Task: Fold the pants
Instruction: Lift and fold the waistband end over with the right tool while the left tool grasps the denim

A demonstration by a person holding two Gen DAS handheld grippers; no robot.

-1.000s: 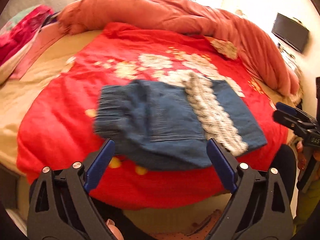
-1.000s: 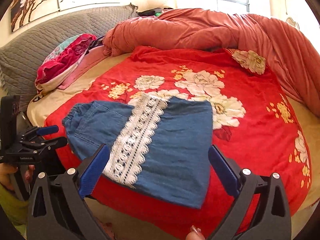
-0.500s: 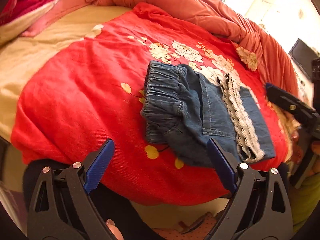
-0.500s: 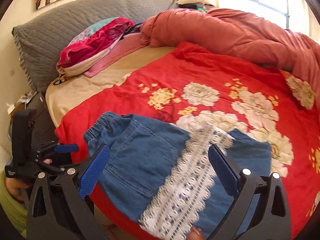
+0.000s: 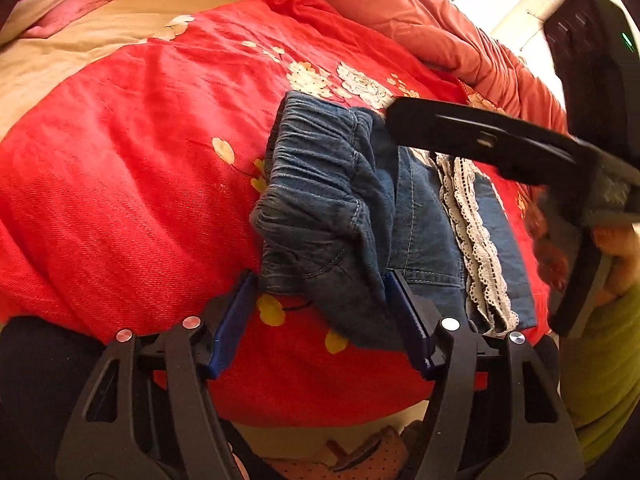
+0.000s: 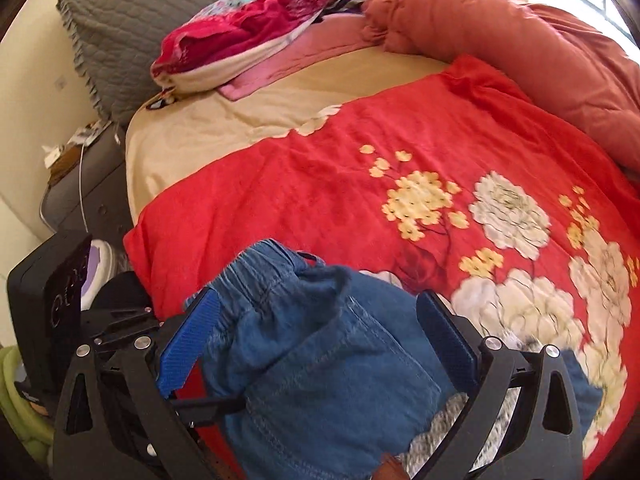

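Note:
The blue denim pants (image 5: 340, 216) with white lace trim (image 5: 476, 236) lie folded on the red floral blanket (image 5: 132, 184), elastic waistband bunched toward the left. My left gripper (image 5: 324, 316) is open, its blue pads either side of the waist's near corner. My right gripper (image 6: 320, 344) is open over the waistband and back pocket of the pants (image 6: 328, 380), which lie between its pads. The right gripper also shows in the left wrist view (image 5: 480, 140), reaching over the pants from the right. The left gripper's body shows at the left of the right wrist view (image 6: 100, 320).
A rumpled orange-red duvet (image 6: 520, 40) lies along the far side of the bed. A grey pillow (image 6: 132, 28) and a pink patterned pile (image 6: 248, 28) sit at the head. A beige sheet (image 6: 240, 120) shows beside the blanket. A nightstand (image 6: 76, 184) stands left of the bed.
Both grippers have moved in close to the waistband end of the pants. The waistband now looks more bunched, with the left pads straddling its corner and the right gripper over it.

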